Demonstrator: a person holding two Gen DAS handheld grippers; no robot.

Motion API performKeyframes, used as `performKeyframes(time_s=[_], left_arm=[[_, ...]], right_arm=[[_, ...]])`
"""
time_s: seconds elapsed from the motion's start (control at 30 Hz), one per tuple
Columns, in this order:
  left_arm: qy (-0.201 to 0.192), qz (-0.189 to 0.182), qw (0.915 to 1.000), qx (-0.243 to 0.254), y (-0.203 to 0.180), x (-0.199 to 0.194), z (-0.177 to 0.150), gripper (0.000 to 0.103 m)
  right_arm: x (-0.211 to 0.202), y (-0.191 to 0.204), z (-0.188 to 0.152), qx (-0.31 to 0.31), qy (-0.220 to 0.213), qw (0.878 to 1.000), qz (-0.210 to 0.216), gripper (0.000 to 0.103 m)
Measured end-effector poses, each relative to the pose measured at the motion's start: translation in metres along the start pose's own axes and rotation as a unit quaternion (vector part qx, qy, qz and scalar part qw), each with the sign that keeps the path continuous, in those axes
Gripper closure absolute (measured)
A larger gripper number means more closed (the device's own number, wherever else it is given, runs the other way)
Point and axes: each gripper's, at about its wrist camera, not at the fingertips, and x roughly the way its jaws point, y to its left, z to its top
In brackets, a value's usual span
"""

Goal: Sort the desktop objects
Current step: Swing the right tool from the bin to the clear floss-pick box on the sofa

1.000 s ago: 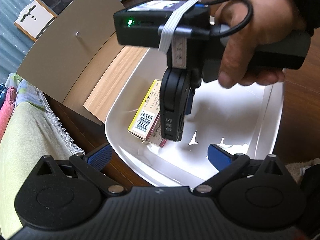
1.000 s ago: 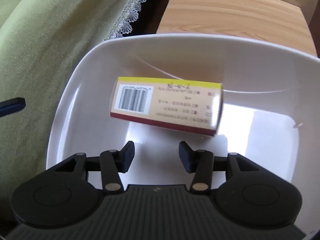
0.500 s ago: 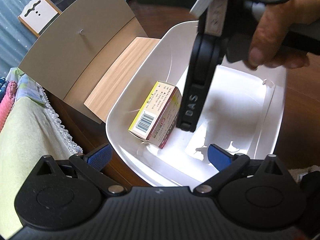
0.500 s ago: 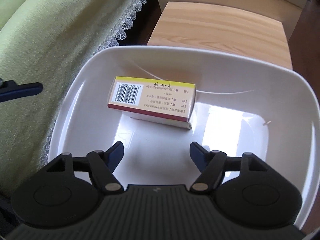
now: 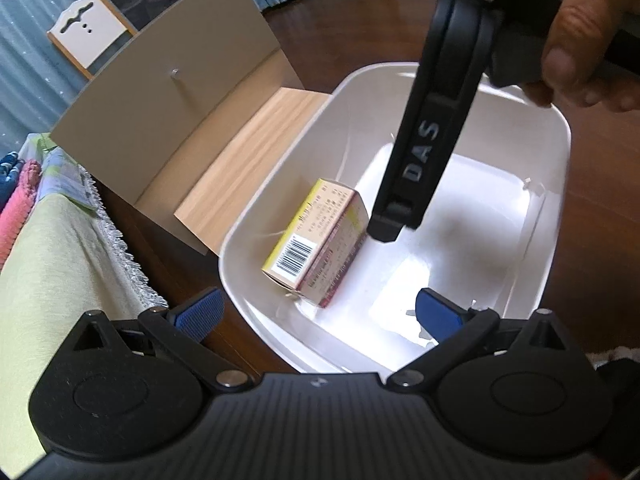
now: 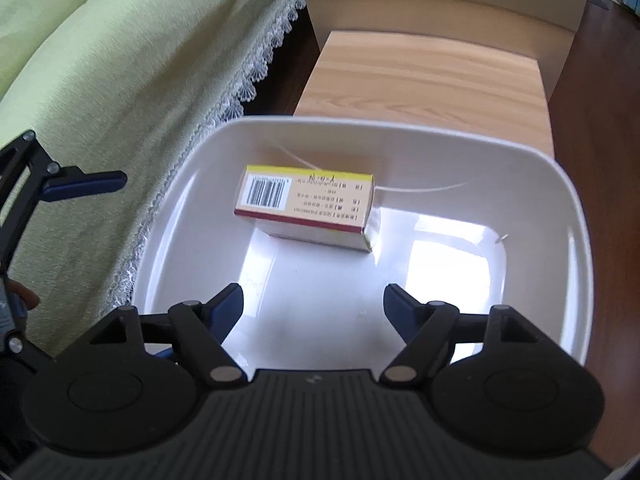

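Where green sofa cloth (image 6: 100, 80) ends, dark wooden floor (image 5: 600, 200) shows.

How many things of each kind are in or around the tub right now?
Tubs: 1, white tub
Boxes: 1, lying inside it
Wooden shelves: 1, behind the tub
Cloth covers: 1, green, beside the tub
Total: 4

We see a dark brown wooden tabletop (image 5: 592, 216) carrying a white rounded plastic tub (image 5: 558, 216) beside a light wood-grain board (image 6: 428, 76).
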Motion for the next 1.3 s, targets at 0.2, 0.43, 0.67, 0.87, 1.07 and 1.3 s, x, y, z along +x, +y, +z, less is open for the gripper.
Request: performKeyframes(time_s=[0.2,0.43,0.67,0.87,1.07,1.3], left_arm=[[-0.001,0.041,0.9991,-0.010,0.011,-0.032,0.008,0.000],[0.006,0.097,0.9946,-0.037,0.028,-0.083,0.008,0.000],[0.006,0.170,0.9807,-0.097,0.036,-0.155,-0.010,0.000],[0.032,0.222,0.9537,-0.200,0.050,-0.205,-0.044,0.000],[0.063,0.268,0.9125,-0.303,0.057,-0.251,-0.103,0.000],[0.046,0.341,0.8434,-0.413,0.061,-0.306,-0.182,0.000]], right_arm=[[-0.041,0.004,0.005,0.005,-0.044,0.999,0.004,0.028],[-0.097,0.023,0.010,-0.001,-0.110,0.994,0.025,0.025],[-0.145,0.063,0.013,-0.038,-0.159,0.984,0.070,0.020],[-0.166,0.112,0.016,-0.089,-0.178,0.972,0.124,0.017],[-0.166,0.163,0.016,-0.145,-0.183,0.958,0.168,0.016],[-0.154,0.209,0.014,-0.182,-0.163,0.948,0.206,0.016]])
